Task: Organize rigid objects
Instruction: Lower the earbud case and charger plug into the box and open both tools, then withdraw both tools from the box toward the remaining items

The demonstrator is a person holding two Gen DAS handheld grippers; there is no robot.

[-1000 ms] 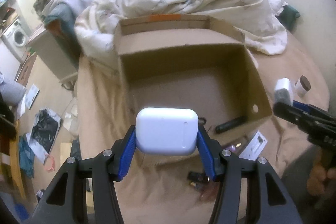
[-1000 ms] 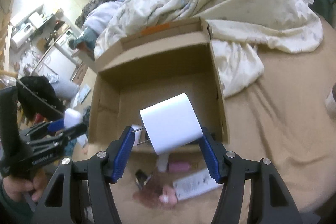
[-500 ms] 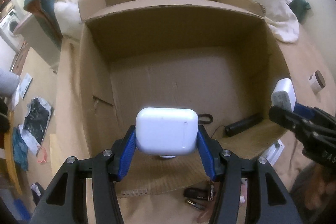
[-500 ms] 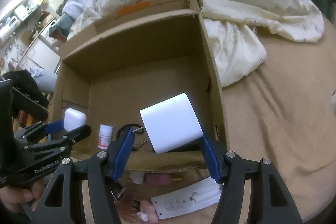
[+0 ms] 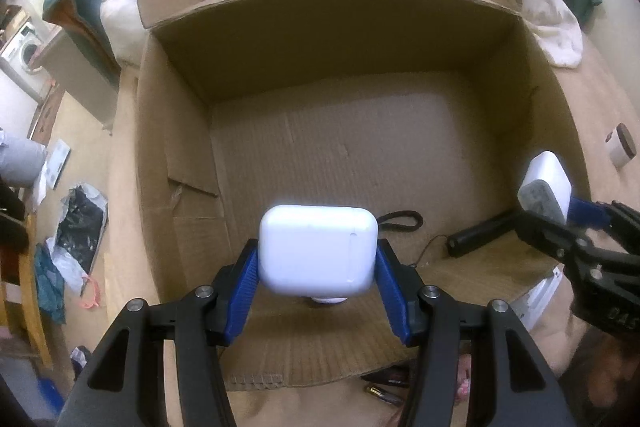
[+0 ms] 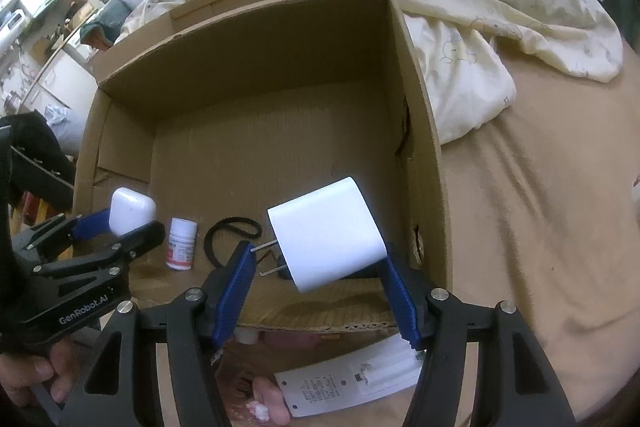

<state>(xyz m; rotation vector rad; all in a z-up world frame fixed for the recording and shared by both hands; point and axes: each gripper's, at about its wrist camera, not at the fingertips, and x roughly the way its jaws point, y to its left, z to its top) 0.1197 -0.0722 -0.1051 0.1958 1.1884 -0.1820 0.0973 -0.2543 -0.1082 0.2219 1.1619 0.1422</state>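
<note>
Earbud case (image 5: 318,250) is pinched across its smooth sides by our left hand-held gripper (image 5: 318,273), hanging over the near floor of the cardboard box (image 5: 360,27). We judge it light, stiff and slippery, so a flat-side pinch fits. Right hand-held gripper (image 6: 316,273) is clamped on the white plug charger (image 6: 326,237), tilted, prongs toward its left pad: light and hard. Only the right view shows the pill bottle (image 6: 182,243) standing in the box; only the left shows the dark stick (image 5: 480,237).
</note>
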